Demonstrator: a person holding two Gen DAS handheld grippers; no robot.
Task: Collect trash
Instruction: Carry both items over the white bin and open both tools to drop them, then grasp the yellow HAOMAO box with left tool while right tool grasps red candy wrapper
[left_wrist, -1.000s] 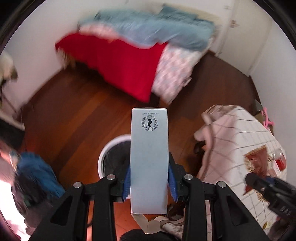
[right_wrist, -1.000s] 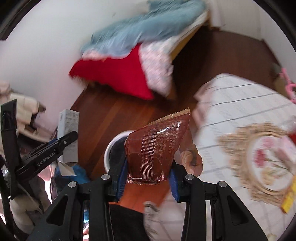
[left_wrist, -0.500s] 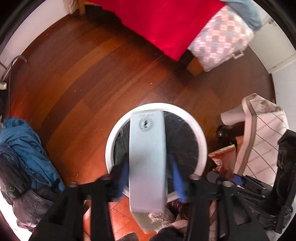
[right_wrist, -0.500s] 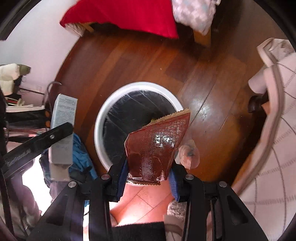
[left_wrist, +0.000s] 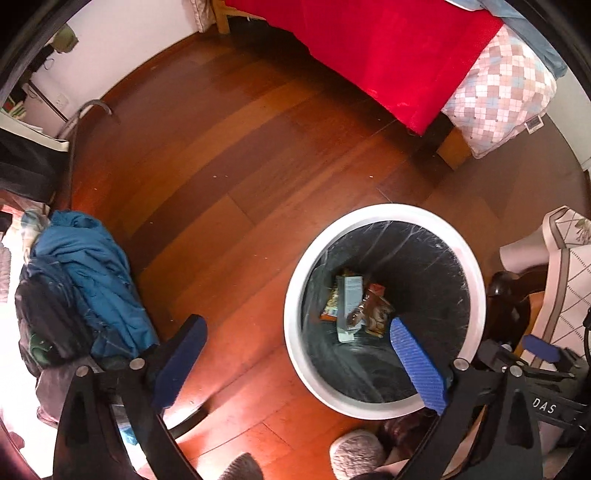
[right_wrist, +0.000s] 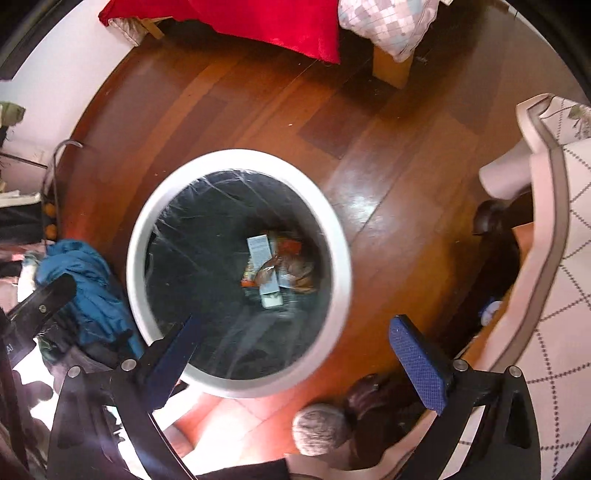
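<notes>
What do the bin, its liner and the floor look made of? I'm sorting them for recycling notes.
Bin: smooth white rim, probably plastic. Liner: thin black plastic film, glossy creases. Floor: reddish-brown wood planks, varnished, with glare patches.

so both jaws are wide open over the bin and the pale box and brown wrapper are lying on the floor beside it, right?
Not quite. The pale box and brown wrapper lie inside the bin, at the bottom of its black liner, not on the floor beside it; the right wrist view shows this. The rest holds: the left gripper and right gripper both have wide-open, empty jaws.
</notes>
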